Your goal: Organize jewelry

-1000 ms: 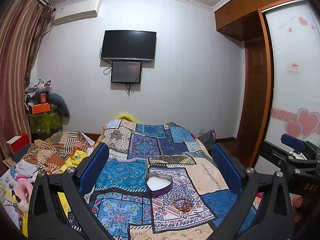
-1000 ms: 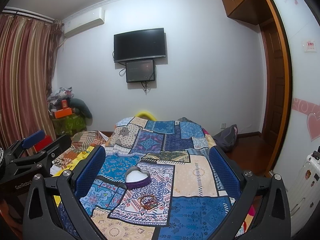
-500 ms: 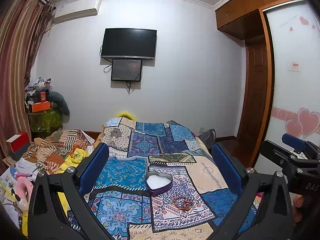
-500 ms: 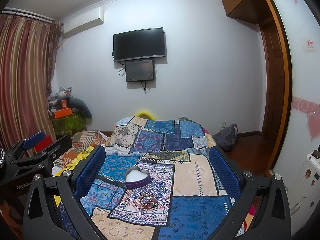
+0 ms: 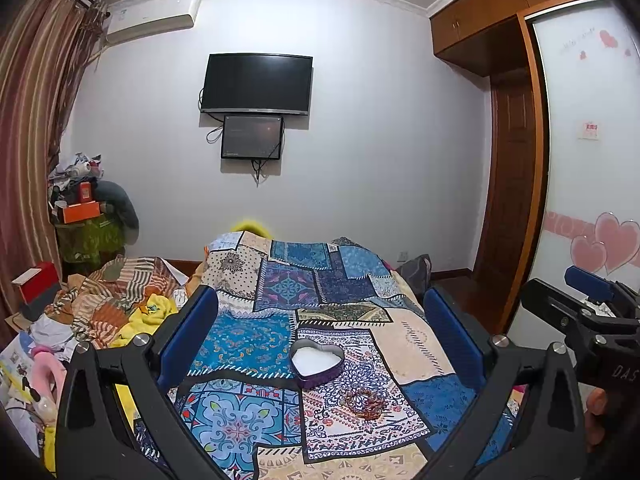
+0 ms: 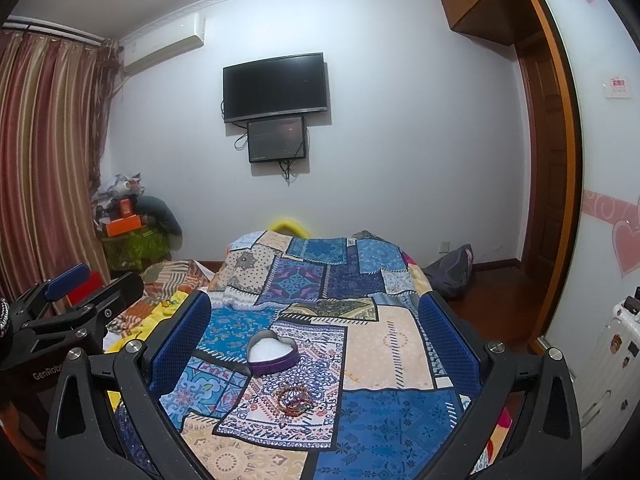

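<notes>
A purple heart-shaped box (image 5: 317,363) with a white lining stands open on the patchwork bedspread (image 5: 248,344); it also shows in the right wrist view (image 6: 273,355). A small pile of reddish bead bracelets (image 5: 366,399) lies just in front of it, also seen in the right wrist view (image 6: 295,397). My left gripper (image 5: 320,316) is open and empty, held above the bed short of both. My right gripper (image 6: 314,314) is open and empty, at a similar height. Each gripper shows at the edge of the other's view.
A heap of striped and yellow clothes (image 5: 116,312) lies left of the bed. A cluttered green stand (image 5: 86,236) is in the far left corner. A wardrobe (image 5: 508,184) and a dark bag (image 6: 452,276) are on the right. A white suitcase (image 6: 612,352) stands near right.
Both grippers stay open and almost still; the views have only drifted slightly.
</notes>
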